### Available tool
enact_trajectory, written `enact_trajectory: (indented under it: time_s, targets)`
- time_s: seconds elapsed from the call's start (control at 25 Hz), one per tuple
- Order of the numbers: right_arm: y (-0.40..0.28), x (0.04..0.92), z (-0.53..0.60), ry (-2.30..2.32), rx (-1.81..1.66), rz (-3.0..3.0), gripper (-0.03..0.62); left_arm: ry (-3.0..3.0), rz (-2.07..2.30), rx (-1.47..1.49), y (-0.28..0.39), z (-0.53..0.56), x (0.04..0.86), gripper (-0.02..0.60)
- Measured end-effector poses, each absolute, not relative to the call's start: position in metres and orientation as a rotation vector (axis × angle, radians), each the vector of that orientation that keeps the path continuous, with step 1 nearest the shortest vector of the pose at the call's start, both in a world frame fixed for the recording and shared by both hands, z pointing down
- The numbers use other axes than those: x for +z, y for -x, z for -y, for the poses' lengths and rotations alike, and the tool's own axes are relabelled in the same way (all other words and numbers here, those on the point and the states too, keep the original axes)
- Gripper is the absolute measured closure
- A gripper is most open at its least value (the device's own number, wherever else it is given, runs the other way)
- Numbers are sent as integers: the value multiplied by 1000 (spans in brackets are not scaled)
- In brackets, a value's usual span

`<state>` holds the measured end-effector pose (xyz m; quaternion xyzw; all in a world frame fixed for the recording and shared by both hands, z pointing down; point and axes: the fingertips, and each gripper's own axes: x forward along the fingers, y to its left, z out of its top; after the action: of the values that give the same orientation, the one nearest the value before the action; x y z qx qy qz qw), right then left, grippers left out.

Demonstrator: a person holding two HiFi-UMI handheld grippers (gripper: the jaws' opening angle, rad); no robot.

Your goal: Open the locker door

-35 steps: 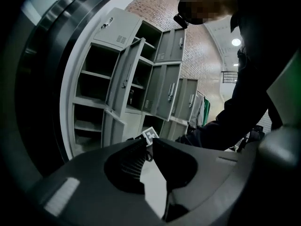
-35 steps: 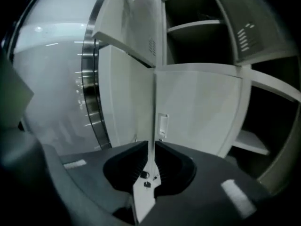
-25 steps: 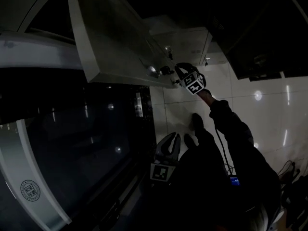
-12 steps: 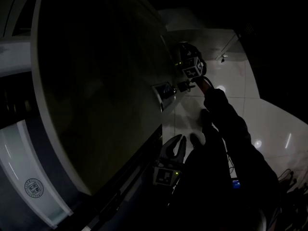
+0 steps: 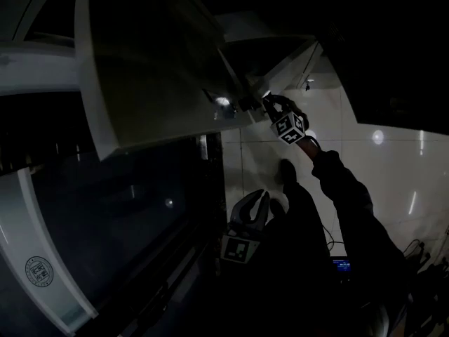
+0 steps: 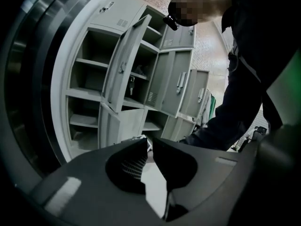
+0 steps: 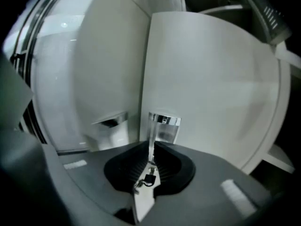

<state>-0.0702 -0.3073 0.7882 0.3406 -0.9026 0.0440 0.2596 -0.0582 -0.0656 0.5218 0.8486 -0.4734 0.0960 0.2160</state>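
Observation:
The grey locker door (image 5: 161, 69) stands swung out overhead in the dim head view, its shiny handle (image 5: 223, 102) at the free edge. My right gripper (image 5: 265, 100) is raised to that edge. In the right gripper view, the right gripper (image 7: 151, 149) is shut on the chrome handle (image 7: 163, 125) of the pale door (image 7: 211, 79). A small key or lock (image 7: 148, 178) hangs between the jaws. My left gripper (image 5: 259, 196) hangs low, away from the door. In its own view the left gripper (image 6: 149, 145) is shut on nothing.
The left gripper view shows a bank of grey lockers (image 6: 89, 74), several doors ajar. A person in dark clothes (image 6: 244, 79) stands beside them. A dark curved panel with a round emblem (image 5: 38, 271) fills the left. Pale floor tiles (image 5: 393, 160) lie to the right.
The door filled more of the view half a second ago and now sits higher and smaller, as a second ago. The right gripper stays on the handle; the left stays low.

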Motion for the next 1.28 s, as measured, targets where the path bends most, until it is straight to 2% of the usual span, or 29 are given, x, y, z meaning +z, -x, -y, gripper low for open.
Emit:
enact_trajectory:
  time_s: [0.2, 0.44, 0.68, 0.92, 1.28]
  targets:
    - [43, 783, 286, -941, 87, 2399, 583, -2410, 1245, 257, 48, 35, 518, 533]
    - [59, 763, 270, -922, 57, 2425, 588, -2416, 1219, 272, 44, -2, 518, 532]
    - [28, 739, 228, -1206, 273, 2410, 593, -2432, 1274, 238, 61, -18, 506, 532]
    - [4, 618, 80, -1332, 321, 2574, 586, -2504, 1318, 134, 77, -63, 481, 534]
    - [-10, 483, -172, -1471, 226, 2623, 592, -2538, 1266, 34, 96, -220, 448, 534]
